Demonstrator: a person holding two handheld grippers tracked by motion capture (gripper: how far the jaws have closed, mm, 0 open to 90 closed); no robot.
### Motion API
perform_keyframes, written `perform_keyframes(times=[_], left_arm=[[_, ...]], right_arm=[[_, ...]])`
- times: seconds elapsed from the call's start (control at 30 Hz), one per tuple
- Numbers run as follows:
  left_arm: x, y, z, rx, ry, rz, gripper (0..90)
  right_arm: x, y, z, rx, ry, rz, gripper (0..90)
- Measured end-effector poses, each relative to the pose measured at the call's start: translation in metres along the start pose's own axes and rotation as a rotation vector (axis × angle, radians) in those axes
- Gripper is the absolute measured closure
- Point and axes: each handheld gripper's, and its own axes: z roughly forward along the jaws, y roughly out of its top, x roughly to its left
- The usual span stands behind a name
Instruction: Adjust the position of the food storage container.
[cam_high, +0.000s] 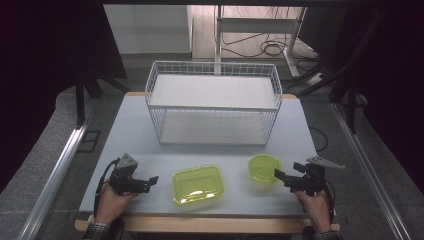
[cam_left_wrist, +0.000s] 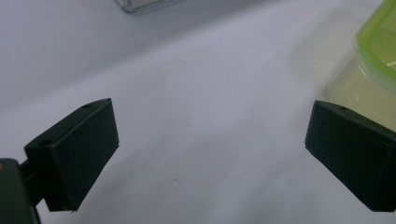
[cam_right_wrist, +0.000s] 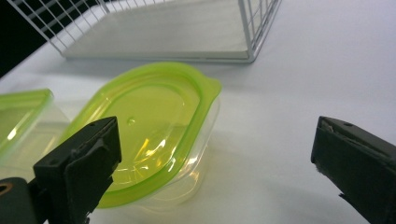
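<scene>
- Here, we hold both claws low over the grey table (cam_high: 135, 130), each released, jaws spread wide with nothing between them.
- Our left claw (cam_high: 150, 181) points at the rectangular green-lidded container (cam_high: 198, 184), which sits just beside its tips, apart from them.
- Our right claw (cam_high: 278, 176) faces the round green-lidded container (cam_high: 263, 167), right at its fingertips; we cannot tell if they touch.
- We judge this the approach, before any grasp; next, each claw must straddle a lid rim and clench.
- Beyond both claws stands a white wire shelf rack (cam_high: 212, 102), well apart.
- Farther off, grey floor, dark curtains and loose cables (cam_high: 270, 48) frame the table.
</scene>
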Motion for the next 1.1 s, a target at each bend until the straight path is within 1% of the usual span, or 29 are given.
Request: perform_keyframes(times=[0.07, 0.1, 0.13, 0.2, 0.3, 0.4, 0.5, 0.57, 0.67, 0.7, 0.8, 0.83, 0.87, 0.93, 1.1], left_arm=[[-0.002, 0.000, -0.001, -0.013, -0.002, 0.008, 2.7], [-0.002, 0.000, -0.001, -0.013, -0.002, 0.008, 2.8], [-0.002, 0.001, -0.001, -0.024, -0.007, 0.011, 3.0], [-0.003, 0.001, -0.001, -0.032, -0.014, 0.014, 3.0], [-0.005, 0.001, 0.000, -0.034, -0.018, 0.023, 2.9], [-0.006, 0.001, 0.001, -0.036, -0.017, 0.030, 2.9], [-0.006, 0.001, 0.001, -0.038, -0.018, 0.035, 2.8], [-0.007, 0.001, 0.001, -0.035, -0.014, 0.038, 2.9], [-0.007, 0.001, 0.002, -0.028, -0.009, 0.042, 3.0], [-0.007, 0.001, 0.002, -0.025, -0.001, 0.045, 3.1], [-0.006, 0.001, 0.002, -0.029, 0.003, 0.042, 3.2], [-0.006, 0.001, 0.002, -0.029, 0.003, 0.042, 3.3], [-0.006, 0.001, 0.001, -0.033, 0.004, 0.039, 3.3], [-0.006, 0.001, 0.001, -0.034, 0.007, 0.039, 3.4], [-0.007, 0.001, 0.001, -0.029, 0.017, 0.046, 3.5]], right_arm=[[0.002, 0.000, 0.002, 0.013, -0.003, -0.020, 1.3], [0.002, 0.000, 0.002, 0.013, -0.003, -0.020, 1.3], [0.005, 0.001, 0.002, 0.025, -0.007, -0.048, 1.0], [0.006, 0.001, 0.001, 0.027, -0.011, -0.060, 1.1], [0.005, 0.002, 0.001, 0.027, -0.010, -0.061, 1.0], [0.004, 0.003, 0.000, 0.031, -0.013, -0.051, 1.1], [0.004, 0.004, 0.000, 0.043, -0.021, -0.049, 1.4], [0.005, 0.005, 0.000, 0.050, -0.032, -0.060, 2.9], [0.008, 0.008, -0.001, 0.064, -0.056, -0.084, 7.6], [0.010, 0.009, -0.002, 0.067, -0.060, -0.089, 9.6], [0.014, 0.012, -0.003, 0.072, -0.081, -0.118, 16.5], [0.014, 0.012, -0.003, 0.072, -0.081, -0.118, 16.5], [0.018, 0.015, -0.005, 0.073, -0.096, -0.134, 22.5], [0.021, 0.018, -0.007, 0.071, -0.100, -0.140, 27.8], [0.032, 0.026, -0.008, 0.080, -0.080, -0.174, 46.0]])
